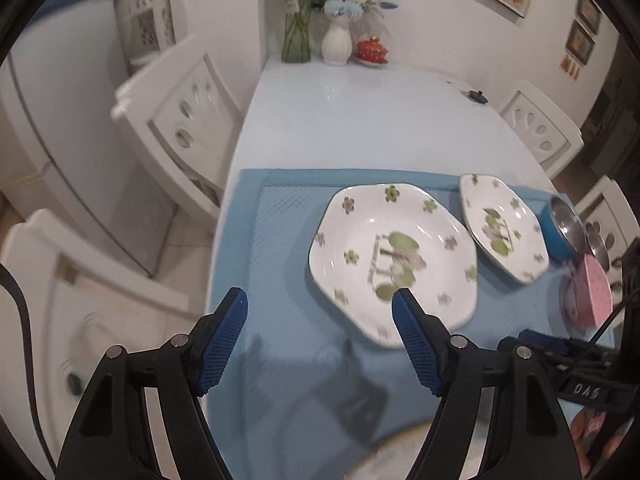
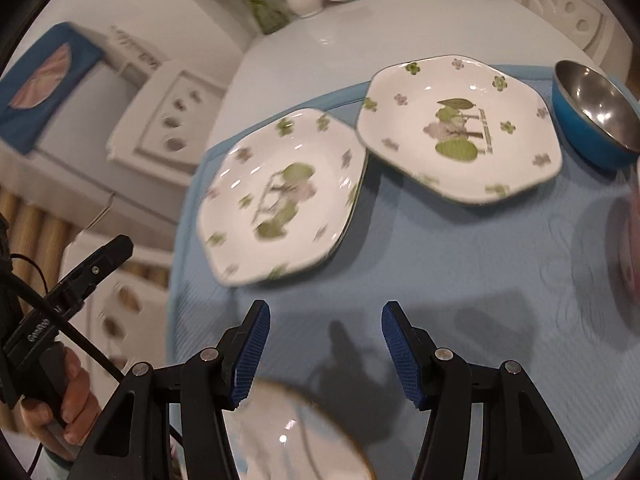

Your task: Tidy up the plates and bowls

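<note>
Plates: we see two white hexagonal plates with green leaf and flower prints lying on the blue mat [image 1: 280, 240]; the nearer plate [image 1: 392, 260] sits toward the mat's middle, the farther plate [image 1: 502, 228] just beside it toward the mat's far right corner. In the right wrist view their rims look close enough to touch or overlap, but we cannot tell which.
Bowls: a blue bowl with a steel inside [image 2: 596, 120] stands near the mat's right edge, just beside the farther plate; a pink bowl [image 1: 588, 296] sits nearer us along the same edge, blurred.
Round plate: a white round plate with a thin dark rim [image 2: 296, 440] lies at the mat's near edge, partly hidden under our right gripper's fingers.
Left gripper [image 1: 320, 300]: our claw is spread wide and holds nothing; it hovers over the mat's near left part, its right finger overlapping the nearer plate's rim in the view.
Right gripper [image 2: 326, 312]: spread apart, empty, above bare mat just short of both hexagonal plates.
Table [image 1: 360, 120]: white, its far half bare and glossy.
Far edge: a glass vase of flowers [image 1: 296, 36], a white vase [image 1: 337, 46] and a red lidded pot [image 1: 372, 50] stand well apart from the plates.
Chairs: white chairs [image 1: 180, 120] flank the table's sides.
</note>
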Demonstrator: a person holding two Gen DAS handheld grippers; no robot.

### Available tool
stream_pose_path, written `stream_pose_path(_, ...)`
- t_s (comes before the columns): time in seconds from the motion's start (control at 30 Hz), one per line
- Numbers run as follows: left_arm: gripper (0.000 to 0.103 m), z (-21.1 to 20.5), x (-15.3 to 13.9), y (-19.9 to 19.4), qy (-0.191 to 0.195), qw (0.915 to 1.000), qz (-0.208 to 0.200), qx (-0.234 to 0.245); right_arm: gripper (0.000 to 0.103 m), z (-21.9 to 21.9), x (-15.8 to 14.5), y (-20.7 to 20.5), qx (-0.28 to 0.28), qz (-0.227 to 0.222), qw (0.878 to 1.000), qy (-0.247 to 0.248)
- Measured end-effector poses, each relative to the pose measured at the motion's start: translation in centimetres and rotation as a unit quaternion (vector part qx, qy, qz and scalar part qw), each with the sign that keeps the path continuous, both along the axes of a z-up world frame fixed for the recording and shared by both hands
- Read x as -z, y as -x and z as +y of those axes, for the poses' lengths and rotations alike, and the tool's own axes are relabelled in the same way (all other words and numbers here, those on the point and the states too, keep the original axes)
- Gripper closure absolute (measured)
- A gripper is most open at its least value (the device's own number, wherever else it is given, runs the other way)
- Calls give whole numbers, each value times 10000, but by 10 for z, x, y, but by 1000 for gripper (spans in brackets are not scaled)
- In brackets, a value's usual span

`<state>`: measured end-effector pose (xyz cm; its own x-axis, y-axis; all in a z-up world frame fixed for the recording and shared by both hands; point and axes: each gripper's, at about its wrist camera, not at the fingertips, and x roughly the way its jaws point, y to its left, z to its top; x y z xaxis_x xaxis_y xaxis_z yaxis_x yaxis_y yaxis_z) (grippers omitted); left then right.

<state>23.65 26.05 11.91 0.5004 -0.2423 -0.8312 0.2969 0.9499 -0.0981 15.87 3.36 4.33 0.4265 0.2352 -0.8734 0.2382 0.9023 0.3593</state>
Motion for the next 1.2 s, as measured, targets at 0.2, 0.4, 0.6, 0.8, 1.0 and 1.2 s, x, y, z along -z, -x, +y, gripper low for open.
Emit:
stream_pose_path(0.2,30,-12,37,-52,293,9987,420,3,47,-1,19,-39,236,114,9988,414)
stream_pose_path(0.4,31,-17,73,-77,442,9961,753,-106,55,-4,38,-65,187,219,9975,640)
stream_pose_path(0.6,31,-24,86,-85,507,9954,817,-12,68,-7,45,-78,92,222,9969,746)
stream_pose_path(0.8,31,-22,91,-89,647,9940,882,8,68,10,42,-87,-131,280,9928,1156)
stream_pose_path(1.0,31,-18,86,-95,679,9946,786,-52,68,27,40,-87,-180,470,9919,1163)
stream_pose_path(1.2,31,-20,88,-100,587,9956,727,30,68,20,48,-81,-341,514,9963,596)
